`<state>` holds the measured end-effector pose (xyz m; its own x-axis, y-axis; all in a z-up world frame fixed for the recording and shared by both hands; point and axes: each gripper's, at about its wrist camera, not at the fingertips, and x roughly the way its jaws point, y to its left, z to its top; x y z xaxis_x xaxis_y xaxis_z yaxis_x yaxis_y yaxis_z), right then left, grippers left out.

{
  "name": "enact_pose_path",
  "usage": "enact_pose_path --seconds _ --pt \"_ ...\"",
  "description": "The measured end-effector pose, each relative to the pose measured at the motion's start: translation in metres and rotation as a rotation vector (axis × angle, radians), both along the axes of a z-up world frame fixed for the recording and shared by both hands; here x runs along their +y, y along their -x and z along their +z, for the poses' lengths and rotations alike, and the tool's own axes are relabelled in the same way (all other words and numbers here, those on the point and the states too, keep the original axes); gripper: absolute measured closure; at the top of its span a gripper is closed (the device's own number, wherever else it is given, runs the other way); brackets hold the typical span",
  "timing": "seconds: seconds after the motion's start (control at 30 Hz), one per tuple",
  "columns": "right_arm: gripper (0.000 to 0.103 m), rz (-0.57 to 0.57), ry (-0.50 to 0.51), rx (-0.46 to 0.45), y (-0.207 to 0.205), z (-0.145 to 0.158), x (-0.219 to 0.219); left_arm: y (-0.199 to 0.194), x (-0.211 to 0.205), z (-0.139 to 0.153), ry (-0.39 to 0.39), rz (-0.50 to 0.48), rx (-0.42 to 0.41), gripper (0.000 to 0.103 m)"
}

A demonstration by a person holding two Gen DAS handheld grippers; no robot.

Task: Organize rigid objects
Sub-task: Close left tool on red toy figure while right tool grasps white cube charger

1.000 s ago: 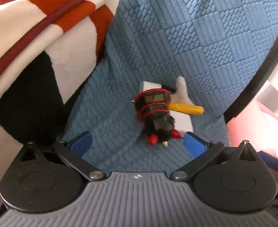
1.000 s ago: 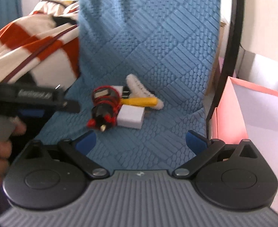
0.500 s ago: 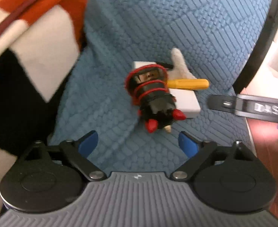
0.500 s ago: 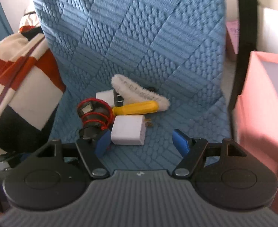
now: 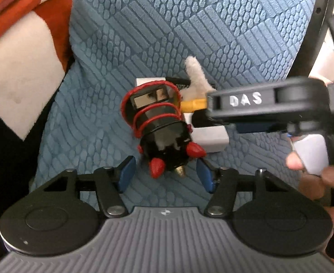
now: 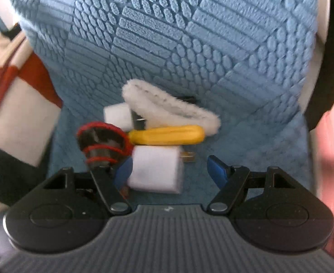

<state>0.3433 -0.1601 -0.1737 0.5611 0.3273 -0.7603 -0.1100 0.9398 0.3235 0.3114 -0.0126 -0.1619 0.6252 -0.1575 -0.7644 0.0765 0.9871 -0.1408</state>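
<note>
Small pile of hard things on a blue quilt (image 5: 212, 34): black toy (image 5: 164, 136) with red wire, white plug (image 6: 155, 170), yellow handle (image 6: 167, 133), fluffy white brush (image 6: 167, 109).

Left gripper (image 5: 165, 173) wide open, nothing held. Toy right in front of it, straight ahead, its red-tipped end lying just between the two blue pads (image 5: 126, 174). Toy's long side running away from the gripper and a bit to the left, so the pads sit one on each side of it. Looks ready for a squeeze, though the wire end is still farther out.

Right gripper (image 6: 169, 170) wide open too, nothing held. Plug right in front, close against the left pad (image 6: 123, 173), a big gap to the right pad. Plug's metal prongs pointing right. Probably needs a small slide to the left to get the plug in the middle. Picture is blurry here, so cannot tell if pad and plug touch.

Toy and plug side by side and touching or nearly so. Left nearer the toy, right nearer the plug. Both grippers very close together, so a bump could happen.
</note>
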Motion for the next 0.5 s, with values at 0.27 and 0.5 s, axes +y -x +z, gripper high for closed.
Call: enact_pose_path --seconds 0.27,0.5 --pt "0.027 -0.002 -0.029 0.069 -0.01 -0.012 0.002 -0.001 -0.004 -0.002 0.025 0.033 -0.032 0.039" --pt "0.033 0.058 0.016 0.09 -0.011 -0.011 0.011 -0.002 0.0 -0.008 0.028 0.083 -0.011 0.039"
